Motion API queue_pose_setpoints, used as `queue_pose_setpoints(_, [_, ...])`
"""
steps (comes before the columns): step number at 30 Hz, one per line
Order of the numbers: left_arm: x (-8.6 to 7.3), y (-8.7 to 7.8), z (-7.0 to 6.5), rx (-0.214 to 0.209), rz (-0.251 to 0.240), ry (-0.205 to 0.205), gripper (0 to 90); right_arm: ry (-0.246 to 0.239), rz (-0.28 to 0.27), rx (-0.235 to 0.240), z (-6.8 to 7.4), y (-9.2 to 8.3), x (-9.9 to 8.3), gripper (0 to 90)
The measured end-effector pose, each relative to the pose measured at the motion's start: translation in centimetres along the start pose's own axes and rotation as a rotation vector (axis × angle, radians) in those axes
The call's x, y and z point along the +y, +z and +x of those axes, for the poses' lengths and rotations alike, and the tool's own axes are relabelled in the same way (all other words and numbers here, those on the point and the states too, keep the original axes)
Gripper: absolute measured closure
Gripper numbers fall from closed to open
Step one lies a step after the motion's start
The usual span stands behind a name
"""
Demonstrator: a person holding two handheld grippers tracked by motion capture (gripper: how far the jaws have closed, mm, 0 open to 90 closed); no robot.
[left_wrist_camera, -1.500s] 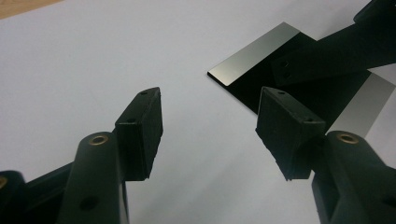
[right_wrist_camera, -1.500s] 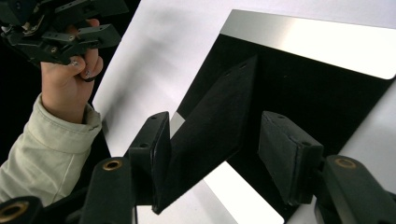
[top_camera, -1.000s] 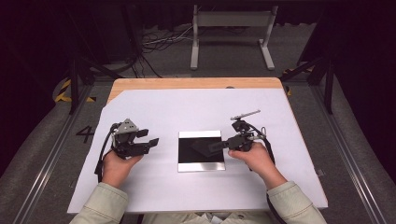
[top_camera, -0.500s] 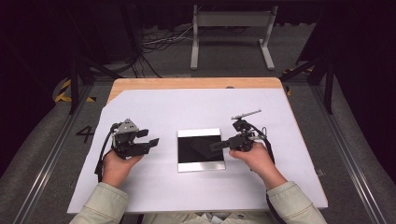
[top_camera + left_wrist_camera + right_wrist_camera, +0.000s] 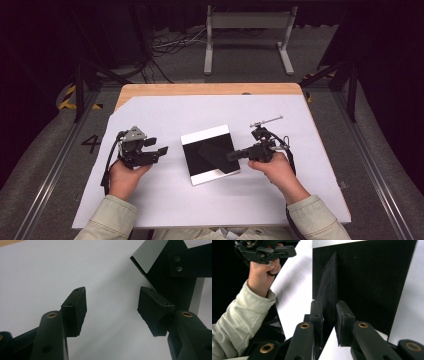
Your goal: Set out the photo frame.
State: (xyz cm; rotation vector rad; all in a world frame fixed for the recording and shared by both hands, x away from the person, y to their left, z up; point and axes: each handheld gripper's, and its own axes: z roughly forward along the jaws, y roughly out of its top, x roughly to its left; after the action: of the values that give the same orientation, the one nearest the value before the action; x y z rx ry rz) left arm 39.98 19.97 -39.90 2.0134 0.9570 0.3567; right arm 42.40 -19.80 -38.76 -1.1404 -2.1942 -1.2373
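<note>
A flat board (image 5: 205, 137), black in the middle with white strips at its far and near edges, lies at the table's centre. A thin black sheet (image 5: 216, 158) rises off the board at an angle. In the right gripper view this sheet (image 5: 329, 282) stands on edge between my jaws, over the board (image 5: 374, 277). My right gripper (image 5: 231, 156) has just been closing, and its pads now press on the sheet from both sides (image 5: 329, 311). My left gripper (image 5: 156, 146) hovers open to the left of the board. Nothing is between its fingers (image 5: 112, 302), and the board's corner (image 5: 150, 252) lies just beyond them.
A white cover (image 5: 165, 200) spreads over the wooden table (image 5: 200, 89). A metal stand (image 5: 247, 22) and cables (image 5: 170, 45) are on the floor beyond the far edge. The other hand and its gripper (image 5: 264, 251) show in the right gripper view.
The right gripper's jaws have closed onto the black sheet, whose edge now stands up off the board. The board has turned slightly. The left hand has stayed put.
</note>
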Motion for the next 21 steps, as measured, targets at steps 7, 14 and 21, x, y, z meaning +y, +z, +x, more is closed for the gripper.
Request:
queue_pose_setpoints(7, [0.0,-0.1,0.1,0.011,0.0,-0.004,40.8,0.008,-0.016,0.051,0.3,-0.3,0.0,85.1])
queue_pose_setpoints(14, [0.0,-0.1,0.1,0.015,0.0,-0.008,40.8,-0.014,-0.035,0.072,0.9,-0.6,0.0,87.4])
queue_pose_setpoints(21, [0.0,-0.1,0.2,0.014,-0.001,-0.012,40.9,-0.022,-0.062,0.073,1.1,-1.1,-0.1,87.7])
